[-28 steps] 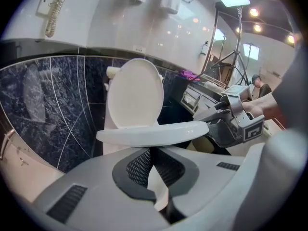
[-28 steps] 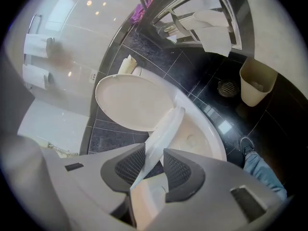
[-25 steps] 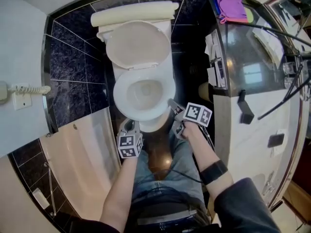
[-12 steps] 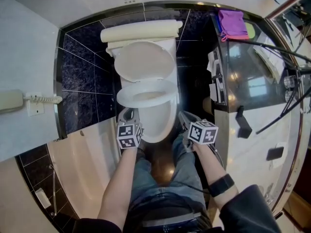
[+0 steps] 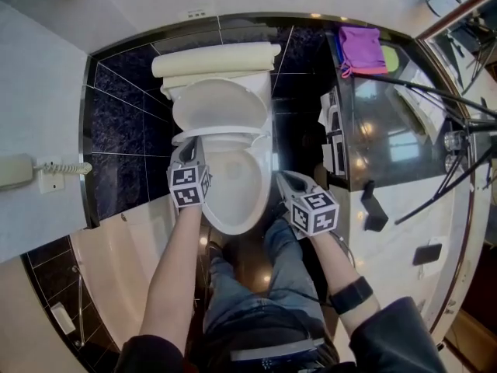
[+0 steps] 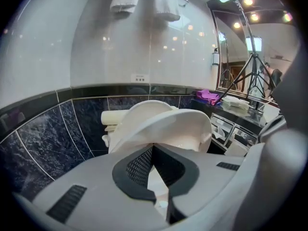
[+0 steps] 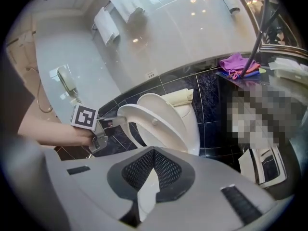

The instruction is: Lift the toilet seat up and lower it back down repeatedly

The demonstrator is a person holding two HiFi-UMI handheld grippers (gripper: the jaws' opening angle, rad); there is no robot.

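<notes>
Left arm [image 5: 175, 263] stretched forward, left gripper [image 5: 189, 151] up at the front rim of the seat [image 5: 233, 137], jaws pressed together with nothing between them. Right arm [image 5: 335, 264] bent, right gripper [image 5: 284, 179] off to the seat's right, nearer the body and clear of it, angled down, jaws together and empty.

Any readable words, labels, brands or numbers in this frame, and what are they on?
No text can be read here.
Small wall plate: print too small to read.
Cards at the counter edge: print blurred, unreadable.
Marker cubes: black-and-white square patterns only, no words.
</notes>
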